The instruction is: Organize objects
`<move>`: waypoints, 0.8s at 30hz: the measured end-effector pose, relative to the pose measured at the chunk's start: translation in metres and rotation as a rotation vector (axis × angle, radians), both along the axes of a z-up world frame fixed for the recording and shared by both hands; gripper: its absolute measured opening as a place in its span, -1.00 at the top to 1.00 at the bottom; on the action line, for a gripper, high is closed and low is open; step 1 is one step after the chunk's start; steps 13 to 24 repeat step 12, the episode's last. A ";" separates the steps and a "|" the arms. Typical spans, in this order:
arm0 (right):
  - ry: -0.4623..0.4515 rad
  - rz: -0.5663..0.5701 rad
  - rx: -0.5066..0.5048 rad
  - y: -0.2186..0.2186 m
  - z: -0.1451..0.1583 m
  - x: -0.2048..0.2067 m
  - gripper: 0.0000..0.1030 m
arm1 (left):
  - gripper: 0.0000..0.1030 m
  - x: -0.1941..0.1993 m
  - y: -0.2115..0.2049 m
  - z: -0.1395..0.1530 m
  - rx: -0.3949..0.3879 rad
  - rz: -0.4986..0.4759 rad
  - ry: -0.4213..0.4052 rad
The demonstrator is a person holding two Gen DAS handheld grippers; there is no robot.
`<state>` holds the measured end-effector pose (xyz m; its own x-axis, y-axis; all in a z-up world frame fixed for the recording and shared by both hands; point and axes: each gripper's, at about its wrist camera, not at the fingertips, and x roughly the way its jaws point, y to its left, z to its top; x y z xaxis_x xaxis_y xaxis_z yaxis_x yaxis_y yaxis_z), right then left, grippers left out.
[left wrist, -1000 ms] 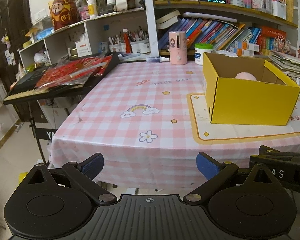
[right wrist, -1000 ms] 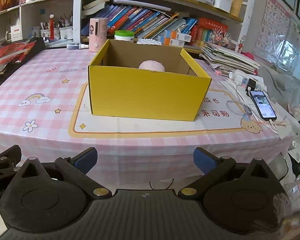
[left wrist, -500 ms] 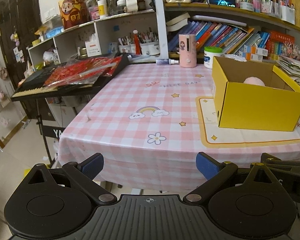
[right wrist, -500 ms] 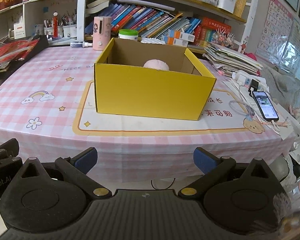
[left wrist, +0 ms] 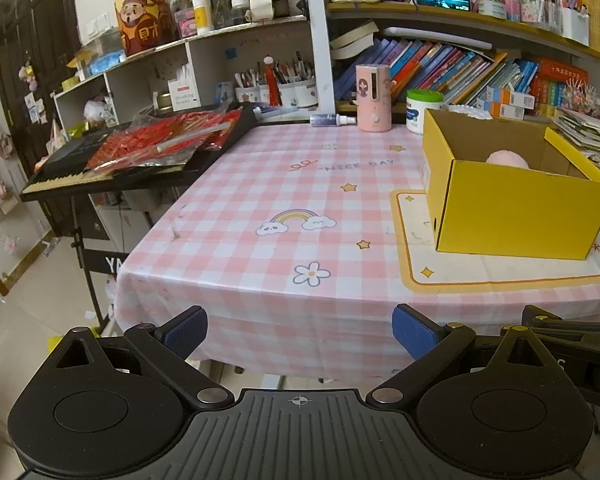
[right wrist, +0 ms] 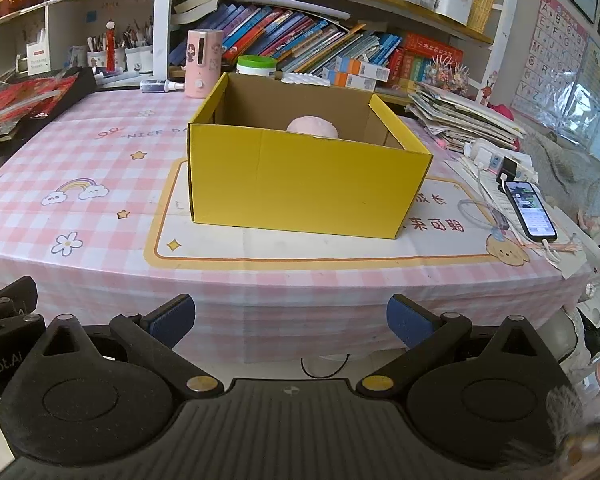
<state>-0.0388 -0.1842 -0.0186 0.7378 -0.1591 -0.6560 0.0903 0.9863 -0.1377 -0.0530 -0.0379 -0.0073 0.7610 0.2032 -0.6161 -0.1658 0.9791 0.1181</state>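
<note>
— Where did the yellow box [right wrist: 308, 184] sit from the claws?
— On the mat toward the desk's [right wrist: 100, 152] right side, a pink round thing [right wrist: 313, 127] inside it. The right claw [right wrist: 288, 316] faced it squarely; the left claw [left wrist: 300, 326] had it off to its right.
— And the claws?
— Both were spread wide and empty, short of the desk's near edge. I judged the right nearer.

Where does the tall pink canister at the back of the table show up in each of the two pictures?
Left wrist view: pink canister sits upper centre, left of the yellow box.
Right wrist view: pink canister sits upper left, behind the box's left corner.
Shared landmark: green-lidded white jar beside it.
</note>
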 end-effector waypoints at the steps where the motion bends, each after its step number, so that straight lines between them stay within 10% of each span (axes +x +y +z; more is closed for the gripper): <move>1: 0.001 0.000 -0.001 0.000 0.000 0.000 -1.00 | -0.94 0.000 -0.001 0.000 0.004 -0.001 -0.001; 24: 0.004 -0.001 0.000 -0.001 -0.001 0.000 -1.00 | -0.93 0.000 0.000 0.000 -0.003 -0.003 0.004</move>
